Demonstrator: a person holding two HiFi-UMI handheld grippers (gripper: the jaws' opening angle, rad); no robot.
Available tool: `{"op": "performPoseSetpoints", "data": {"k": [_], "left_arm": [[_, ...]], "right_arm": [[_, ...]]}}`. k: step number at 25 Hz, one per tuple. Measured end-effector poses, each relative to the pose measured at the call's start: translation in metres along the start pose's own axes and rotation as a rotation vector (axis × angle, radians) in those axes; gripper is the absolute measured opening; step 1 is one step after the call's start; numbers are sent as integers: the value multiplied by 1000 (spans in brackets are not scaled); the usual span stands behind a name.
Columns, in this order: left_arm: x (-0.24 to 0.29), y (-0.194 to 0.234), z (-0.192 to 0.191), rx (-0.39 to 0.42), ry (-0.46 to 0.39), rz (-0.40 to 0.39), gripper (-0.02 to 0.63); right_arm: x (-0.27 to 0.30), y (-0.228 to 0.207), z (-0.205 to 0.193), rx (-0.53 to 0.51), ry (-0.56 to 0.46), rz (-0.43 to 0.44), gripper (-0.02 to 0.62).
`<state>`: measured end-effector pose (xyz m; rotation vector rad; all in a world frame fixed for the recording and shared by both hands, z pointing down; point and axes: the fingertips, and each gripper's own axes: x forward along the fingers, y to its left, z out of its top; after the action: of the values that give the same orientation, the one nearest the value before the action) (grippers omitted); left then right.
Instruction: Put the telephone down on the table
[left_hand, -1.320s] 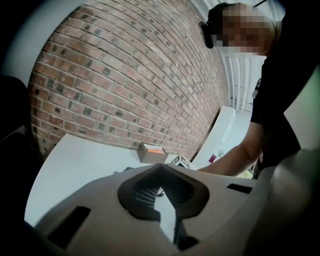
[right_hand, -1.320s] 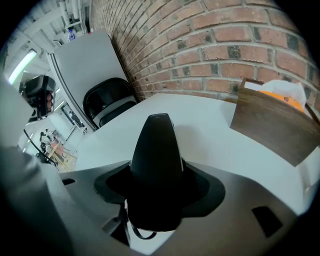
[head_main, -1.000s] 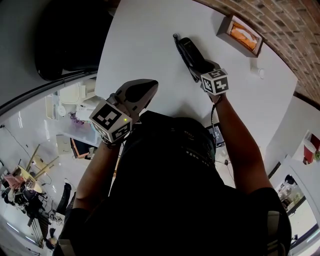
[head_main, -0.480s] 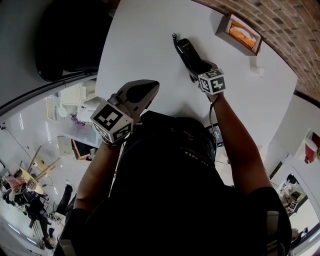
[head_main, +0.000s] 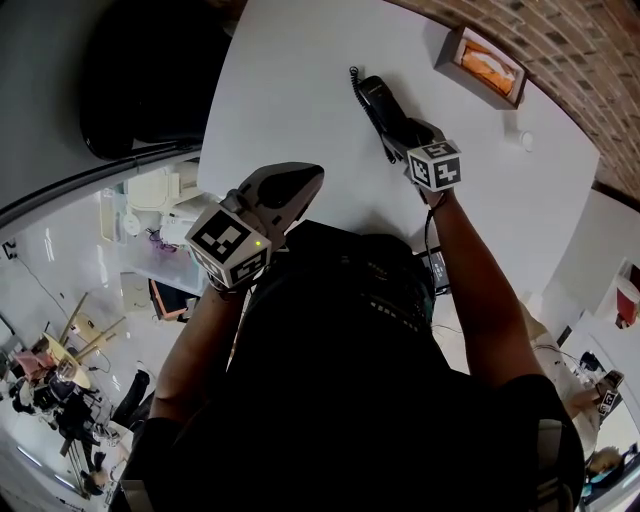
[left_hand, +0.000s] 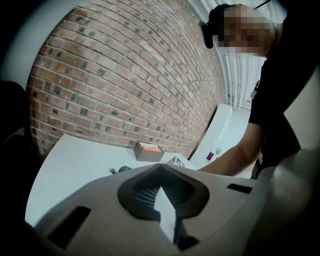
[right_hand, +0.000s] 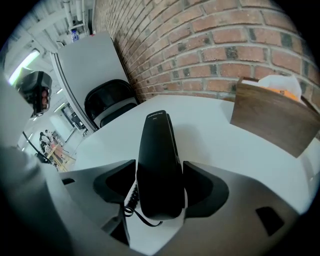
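While the right gripper (right_hand: 160, 187) is clamped on the lower end of the glossy black telephone handset (right_hand: 159, 150), its far end points out over the white table (right_hand: 235, 145) at the upper middle of the head view. Neither view shows whether the handset touches the surface. That is the main hazard: if the jaws part while it is clear of the table, the smooth plastic would likely drop and skid. The black coiled cord (right_hand: 126, 201) loops under the jaws at lower left of the right gripper view and might snag when the gripper pulls away, dragging the handset with it. The left gripper (left_hand: 161, 195) hangs at the table's near edge, jaws together and empty.
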<state>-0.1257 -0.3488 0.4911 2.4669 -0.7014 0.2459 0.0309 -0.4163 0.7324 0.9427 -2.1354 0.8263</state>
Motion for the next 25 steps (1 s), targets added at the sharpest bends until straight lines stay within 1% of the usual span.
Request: {"op": "performPoseSetpoints", "data": {"k": [5,9,15,21,25], "left_arm": [[-9,-9,-3,10,1,-10,8],[-12,-22,2,50,-5,-51,8],[-25,-38,14,106,-13,-109,8],[-40,-54,32,150,-65,-157,8],[-49,-63,44,162,-89,-187,8]], "right_arm": [[-25,11,10,-11,-59,2,278],[-48,28,27,-54,-116,-9,279],[-98,58,58,-52,-241,-49,278],[-165,101,85,-62,-387,-82,278],[-200,124,93,-62,-438,-92,278]]}}
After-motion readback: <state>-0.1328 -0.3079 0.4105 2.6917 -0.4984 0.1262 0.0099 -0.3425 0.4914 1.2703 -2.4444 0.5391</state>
